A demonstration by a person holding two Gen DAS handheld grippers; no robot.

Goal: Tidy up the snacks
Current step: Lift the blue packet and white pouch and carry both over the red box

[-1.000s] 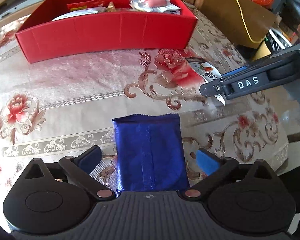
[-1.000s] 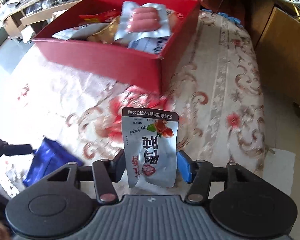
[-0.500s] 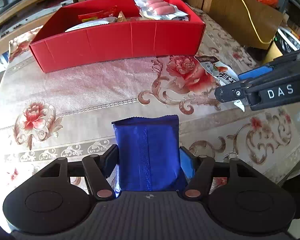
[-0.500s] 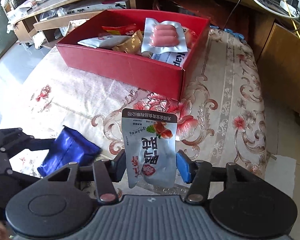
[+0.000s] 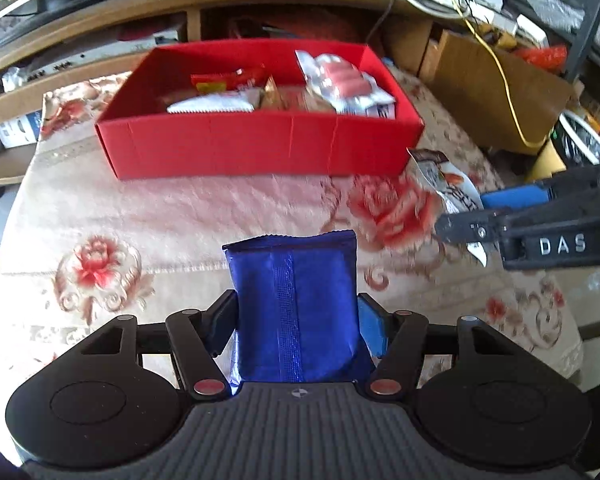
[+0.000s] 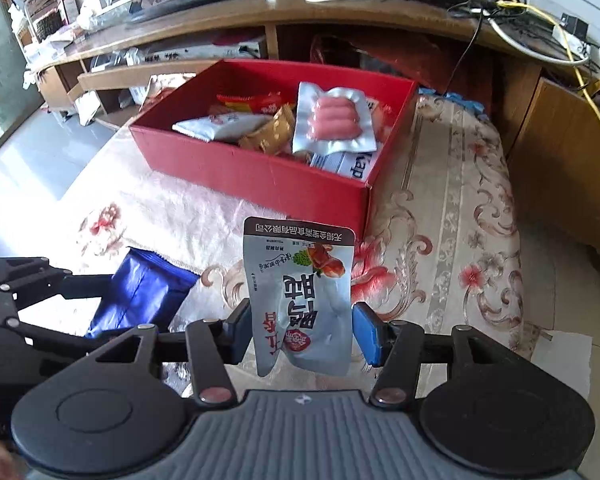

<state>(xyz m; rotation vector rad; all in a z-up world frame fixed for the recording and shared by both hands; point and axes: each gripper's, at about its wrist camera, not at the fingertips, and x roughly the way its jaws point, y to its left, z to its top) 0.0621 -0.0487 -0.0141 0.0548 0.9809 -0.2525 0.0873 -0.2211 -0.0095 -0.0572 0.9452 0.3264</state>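
Where floral tablecloth (image 5: 188, 216) ends, wooden shelving (image 6: 340, 20) holds cables.

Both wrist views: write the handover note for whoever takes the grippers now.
Left gripper: shut on the shiny blue foil snack packet, raised off the floral tablecloth.
Right gripper: shut on the silver printed snack pouch, also raised.
Red cardboard box: ahead on the cloth, already holding several snacks, including a clear pack of pink sausages.
Left to do: drop both packets into the box. No other loose snacks visible on the cloth.
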